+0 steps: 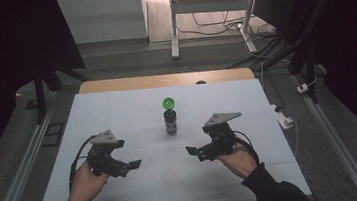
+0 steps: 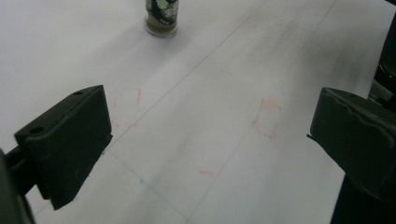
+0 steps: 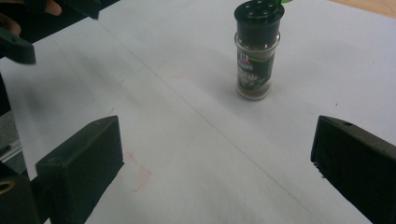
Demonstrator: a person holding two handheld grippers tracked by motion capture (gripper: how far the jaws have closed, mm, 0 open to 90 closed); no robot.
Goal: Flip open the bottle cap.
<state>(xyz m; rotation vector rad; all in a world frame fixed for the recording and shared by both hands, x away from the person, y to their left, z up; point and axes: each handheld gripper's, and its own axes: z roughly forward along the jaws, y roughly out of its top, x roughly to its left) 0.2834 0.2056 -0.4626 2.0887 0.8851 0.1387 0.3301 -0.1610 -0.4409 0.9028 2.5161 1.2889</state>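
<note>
Ahead of both sets of jaws we find one obstacle: a spice jar standing upright on the bench, with a green ball just behind it, possibly touching. Between the left gripper and right gripper, both spread wide, we see bare bench.
</note>
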